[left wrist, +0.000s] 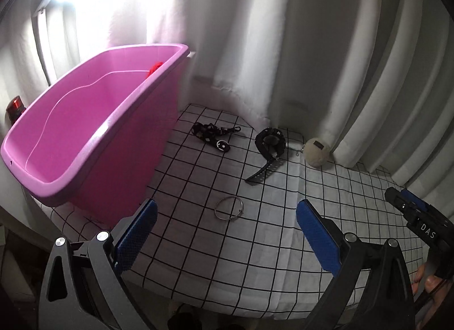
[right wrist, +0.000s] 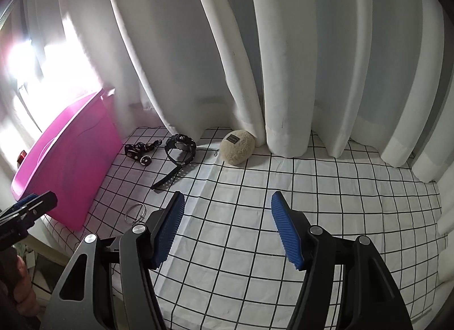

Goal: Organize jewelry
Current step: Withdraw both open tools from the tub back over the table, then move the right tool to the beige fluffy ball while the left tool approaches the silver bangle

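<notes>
Two grippers: we saw both over the checked cloth (left wrist: pixel 255 245), each pointing down at it, neither touching any jewelry.
Left gripper (left wrist: pixel 227 233): jaws stood wide apart, blue pads bare, nothing between them but cloth; we saw the silver ring just ahead of the gap.
Right gripper (right wrist: pixel 227 230): jaws stood partly spread, nothing gripped, only bare cloth between the pads.
Landmark: we took the pink tub (left wrist: pixel 93 120) at the cloth's left edge; places below are relative to it.
Silver ring (left wrist: pixel 229 208): lay flat on the cloth, just off the tub's near right corner, apart from the other pieces.
Black beaded piece (left wrist: pixel 212 134): a tangled heap with a round disc, lay near the tub's right wall, toward the far edge of the cloth.
Black watch (left wrist: pixel 268 145): lay further right of the tub than the beaded piece, strap trailing toward us.
Beige plush ball (left wrist: pixel 317 152): sat furthest right of the tub, against the white curtain (right wrist: pixel 255 60); we saw a thin chain at its tub-side.
Red thing (left wrist: pixel 154 68): we saw it inside the tub at the far end, could not tell what it was.
Person: fingers (right wrist: pixel 25 281) showed on the left gripper's handle.
</notes>
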`<state>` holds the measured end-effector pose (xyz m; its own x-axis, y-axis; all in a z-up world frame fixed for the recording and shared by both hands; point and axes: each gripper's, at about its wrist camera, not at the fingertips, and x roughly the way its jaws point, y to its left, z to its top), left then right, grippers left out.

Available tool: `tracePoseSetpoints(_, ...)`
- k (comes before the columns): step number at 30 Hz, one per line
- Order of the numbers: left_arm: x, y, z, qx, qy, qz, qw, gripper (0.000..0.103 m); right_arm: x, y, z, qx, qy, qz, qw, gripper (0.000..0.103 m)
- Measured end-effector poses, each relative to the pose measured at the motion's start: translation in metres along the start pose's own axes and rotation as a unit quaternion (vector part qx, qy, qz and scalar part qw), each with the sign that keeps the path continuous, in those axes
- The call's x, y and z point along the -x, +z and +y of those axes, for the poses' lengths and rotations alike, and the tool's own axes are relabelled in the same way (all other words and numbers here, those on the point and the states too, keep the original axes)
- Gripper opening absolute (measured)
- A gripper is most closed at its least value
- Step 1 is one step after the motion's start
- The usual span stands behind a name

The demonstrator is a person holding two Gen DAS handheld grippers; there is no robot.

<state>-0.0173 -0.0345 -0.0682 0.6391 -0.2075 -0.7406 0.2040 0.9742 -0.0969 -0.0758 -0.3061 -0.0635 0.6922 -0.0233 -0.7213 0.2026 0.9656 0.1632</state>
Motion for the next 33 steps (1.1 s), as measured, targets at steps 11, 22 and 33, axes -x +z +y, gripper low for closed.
tracePoseSetpoints(11,-0.085,-0.032,0.009,0.032,0.049,0.057,0.9966,0.097,-0.068,-0.008,-0.009,0.015,0.02,0.039,0.999,0.061)
tracePoseSetpoints(22,-0.137,-0.037,0.005,0.052,0.067,0.075,0.9935,0.097,-0.127,0.009,-0.017,0.019,0.022,0.043,0.999,0.061)
tracePoseSetpoints(33,-0.162,-0.036,0.002,0.065,0.077,0.082,0.9915,0.097,-0.166,0.027,-0.013,0.036,0.015,0.051,0.998,0.061)
